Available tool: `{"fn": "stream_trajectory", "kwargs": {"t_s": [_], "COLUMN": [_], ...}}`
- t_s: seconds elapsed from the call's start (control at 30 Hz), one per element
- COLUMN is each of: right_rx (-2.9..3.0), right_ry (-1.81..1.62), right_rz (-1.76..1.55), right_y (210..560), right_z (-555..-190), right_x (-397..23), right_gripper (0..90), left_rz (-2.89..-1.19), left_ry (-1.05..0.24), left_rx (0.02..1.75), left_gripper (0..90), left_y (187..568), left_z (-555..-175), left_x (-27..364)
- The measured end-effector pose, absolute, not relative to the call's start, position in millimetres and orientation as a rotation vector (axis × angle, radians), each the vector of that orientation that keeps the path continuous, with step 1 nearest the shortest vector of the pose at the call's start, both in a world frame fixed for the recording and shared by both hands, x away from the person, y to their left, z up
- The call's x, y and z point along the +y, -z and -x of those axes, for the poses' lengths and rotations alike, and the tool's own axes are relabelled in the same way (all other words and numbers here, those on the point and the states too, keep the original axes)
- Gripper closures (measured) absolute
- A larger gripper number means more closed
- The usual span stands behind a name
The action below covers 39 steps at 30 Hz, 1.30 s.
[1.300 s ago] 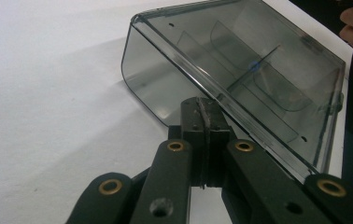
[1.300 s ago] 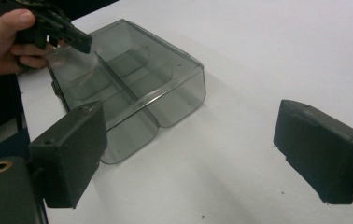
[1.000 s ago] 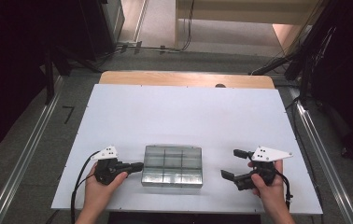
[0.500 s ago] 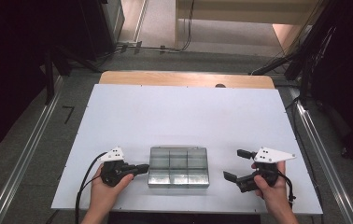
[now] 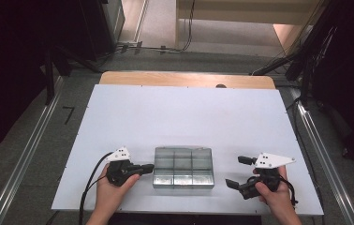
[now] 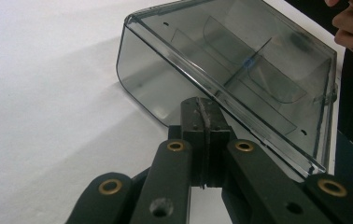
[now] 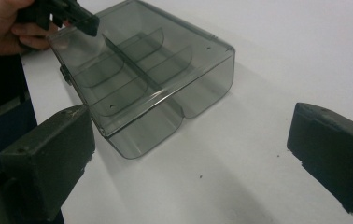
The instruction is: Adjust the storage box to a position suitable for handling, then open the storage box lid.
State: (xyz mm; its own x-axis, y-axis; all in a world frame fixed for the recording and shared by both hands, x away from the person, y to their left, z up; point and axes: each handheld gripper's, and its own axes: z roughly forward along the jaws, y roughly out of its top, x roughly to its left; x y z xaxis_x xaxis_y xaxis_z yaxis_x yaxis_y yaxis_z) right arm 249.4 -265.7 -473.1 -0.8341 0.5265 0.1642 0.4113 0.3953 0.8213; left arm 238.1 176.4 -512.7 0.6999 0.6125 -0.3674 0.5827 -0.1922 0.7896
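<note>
A clear grey plastic box point(image 5: 183, 167) with inner dividers lies near the table's front edge, its lid closed. My left gripper point(image 5: 149, 167) is shut with nothing between its pads, and its tip rests against the box's left side. In the left gripper view the closed jaws of that gripper point(image 6: 205, 121) meet the rim of the box point(image 6: 240, 60). My right gripper point(image 5: 235, 171) stands open just right of the box, not touching it. In the right gripper view the box point(image 7: 137, 70) lies beyond the spread jaws of my right gripper point(image 7: 191, 154), and the left gripper point(image 7: 83, 21) shows at its far end.
The white table point(image 5: 184, 117) stretches bare behind the box, with a wooden strip point(image 5: 184, 78) along its far edge. The front edge runs just below both hands. Black stands and cables border the table on both sides.
The left hand and its shut gripper have moved a little to the right, and the box has slid right with them. The right gripper has stayed put.
</note>
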Motion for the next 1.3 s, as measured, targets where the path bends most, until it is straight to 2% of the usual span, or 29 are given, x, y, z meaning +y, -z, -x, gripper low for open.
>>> {"fn": "stream_trajectory", "kwargs": {"t_s": [0.07, 0.17, 0.2, 0.23, 0.27, 0.3, 0.33, 0.37, 0.4, 0.43, 0.47, 0.5, 0.53, 0.63, 0.8, 1.3], "right_rx": [2.527, 2.55, 2.552, 2.555, 2.555, 2.559, 2.563, 2.572, 2.572, 2.586, 2.586, 2.609, 2.609, 2.653, 2.691, 2.727], "right_ry": [-1.401, -1.394, -1.385, -1.379, -1.379, -1.364, -1.352, -1.317, -1.317, -1.258, -1.258, -1.23, -1.23, -1.239, -1.251, -1.274], "right_rz": [-0.852, -0.863, -0.872, -0.891, -0.891, -0.906, -0.912, -0.923, -0.923, -0.899, -0.899, -0.869, -0.869, -0.849, -0.823, -0.714], "right_y": [475.0, 477.5, 478.2, 479.8, 479.8, 480.6, 481.9, 484.7, 484.7, 487.2, 487.2, 488.7, 488.7, 490.5, 492.7, 490.0], "right_z": [-250.6, -252.6, -253.0, -253.5, -253.5, -253.7, -254.1, -253.8, -253.8, -252.7, -252.7, -251.3, -251.3, -250.8, -251.5, -245.9], "right_x": [-263.1, -260.4, -259.7, -259.0, -259.0, -258.3, -257.6, -255.7, -255.7, -253.1, -253.1, -250.4, -250.4, -245.2, -240.9, -234.7], "right_gripper": [5.1, 6.1, 11.9, 24.7, 24.7, 31.6, 40.8, 55.9, 55.9, 67.0, 67.0, 74.0, 74.0, 82.2, 87.1, 87.9], "left_rz": [-1.865, -1.869, -1.874, -1.876, -1.876, -1.88, -1.884, -1.888, -1.89, -1.894, -1.895, -1.896, -1.895, -1.898, -1.896, -1.9], "left_ry": [-0.036, -0.035, -0.036, -0.034, -0.032, -0.032, -0.033, -0.032, -0.034, -0.034, -0.034, -0.033, -0.032, -0.028, -0.024, -0.027], "left_rx": [0.934, 0.931, 0.929, 0.928, 0.927, 0.924, 0.921, 0.92, 0.916, 0.915, 0.913, 0.912, 0.911, 0.905, 0.904, 0.896], "left_gripper": [89.8, 89.7, 89.7, 89.7, 89.7, 89.7, 89.7, 89.6, 89.6, 89.6, 89.6, 89.6, 89.6, 89.5, 89.5, 89.5], "left_y": [512.7, 512.7, 512.6, 512.4, 512.3, 512.2, 512.1, 512.0, 511.9, 511.8, 511.7, 511.6, 511.5, 511.0, 511.3, 511.1], "left_z": [-238.1, -237.3, -237.1, -236.8, -236.7, -236.5, -236.2, -235.9, -235.4, -234.9, -234.7, -234.5, -234.2, -233.7, -232.9, -231.4], "left_x": [176.3, 176.1, 176.2, 176.2, 176.3, 176.5, 176.4, 176.3, 176.2, 176.0, 176.0, 176.1, 176.0, 176.5, 176.5, 175.3]}}
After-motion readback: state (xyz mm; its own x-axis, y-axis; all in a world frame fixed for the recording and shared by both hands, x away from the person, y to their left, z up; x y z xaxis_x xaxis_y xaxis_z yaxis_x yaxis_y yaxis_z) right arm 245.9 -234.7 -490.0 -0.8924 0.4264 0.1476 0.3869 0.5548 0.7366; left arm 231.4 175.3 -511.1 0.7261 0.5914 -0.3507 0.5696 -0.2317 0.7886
